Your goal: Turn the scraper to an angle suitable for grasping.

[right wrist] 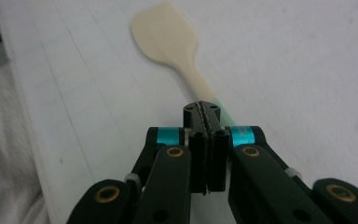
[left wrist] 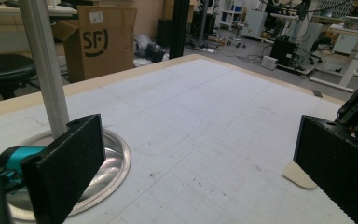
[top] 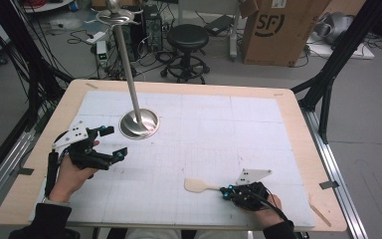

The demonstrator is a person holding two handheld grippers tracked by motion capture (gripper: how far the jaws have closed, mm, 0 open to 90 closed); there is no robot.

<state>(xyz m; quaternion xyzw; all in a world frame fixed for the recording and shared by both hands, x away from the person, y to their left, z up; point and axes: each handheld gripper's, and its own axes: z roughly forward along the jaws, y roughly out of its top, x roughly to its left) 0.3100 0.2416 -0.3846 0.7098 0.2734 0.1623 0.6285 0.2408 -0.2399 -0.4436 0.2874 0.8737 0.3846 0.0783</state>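
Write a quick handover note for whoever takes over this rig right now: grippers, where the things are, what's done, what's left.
Right gripper: jaws shut on the handle of the wooden spatula, near the table's front edge; the blade points left in the high view.
Left gripper: jaws open, holding nothing, beside the round base of the metal stand.
Stand: upright on the white mat, with a top piece high on the pole.
Done: spatula gripped.
Left: probably bring it to the stand; the exact goal isn't clear.
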